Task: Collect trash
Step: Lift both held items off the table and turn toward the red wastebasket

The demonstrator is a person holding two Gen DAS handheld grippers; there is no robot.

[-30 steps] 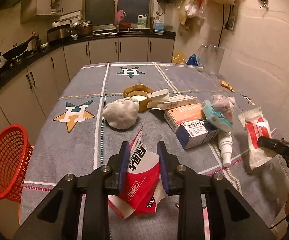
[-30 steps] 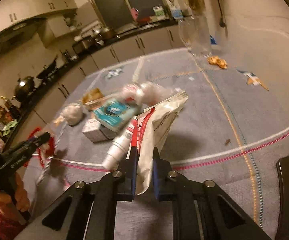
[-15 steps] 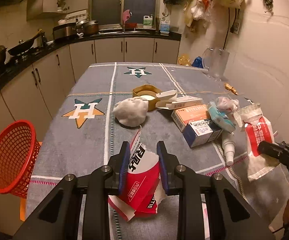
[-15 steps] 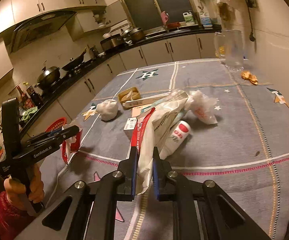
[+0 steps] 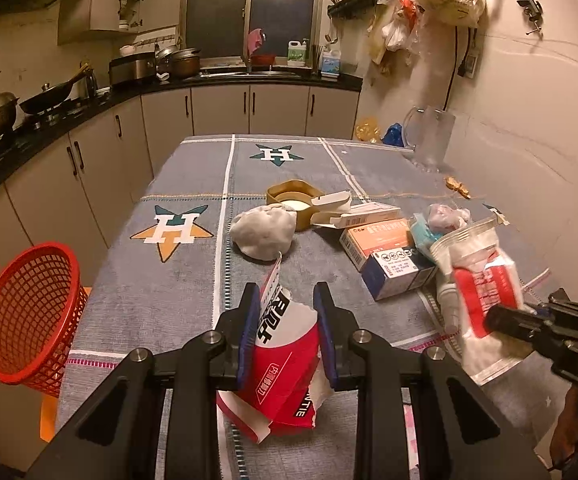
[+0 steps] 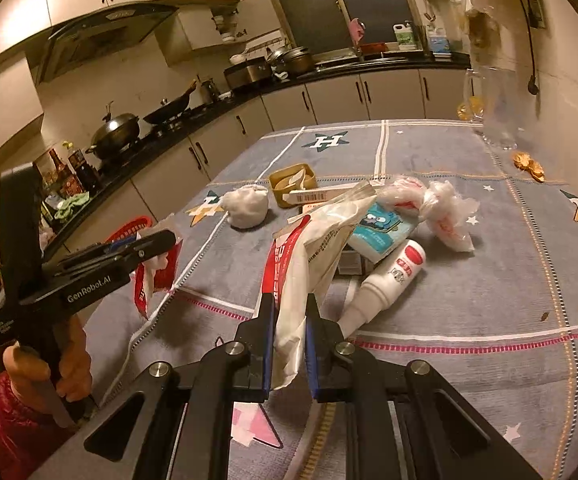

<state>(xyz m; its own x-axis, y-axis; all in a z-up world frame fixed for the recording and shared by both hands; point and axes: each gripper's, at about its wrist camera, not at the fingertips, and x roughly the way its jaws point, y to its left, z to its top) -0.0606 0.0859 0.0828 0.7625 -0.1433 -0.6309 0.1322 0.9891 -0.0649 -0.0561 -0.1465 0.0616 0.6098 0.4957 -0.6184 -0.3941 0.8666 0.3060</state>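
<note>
My left gripper (image 5: 286,300) is shut on a crumpled red and white paper cup (image 5: 285,364), held above the near end of the table. My right gripper (image 6: 288,312) is shut on a white and red plastic bag (image 6: 313,252), lifted off the table; the bag also shows in the left wrist view (image 5: 485,288). A red mesh basket (image 5: 29,312) stands off the table's left edge. Left on the table are a white crumpled wad (image 5: 263,232), boxes (image 5: 385,252), a white bottle (image 6: 389,276) and a crumpled plastic wrap (image 6: 441,208).
The table (image 5: 177,280) has a grey star-patterned cloth. A tan open box (image 5: 293,200) sits mid-table, a clear jug (image 5: 429,140) at the far right by the wall. Kitchen cabinets and a stove with pans run along the left.
Both grippers have risen and pulled back from the table with their trash. The right gripper has swung left, lifting the plastic bag clear of the pile.
</note>
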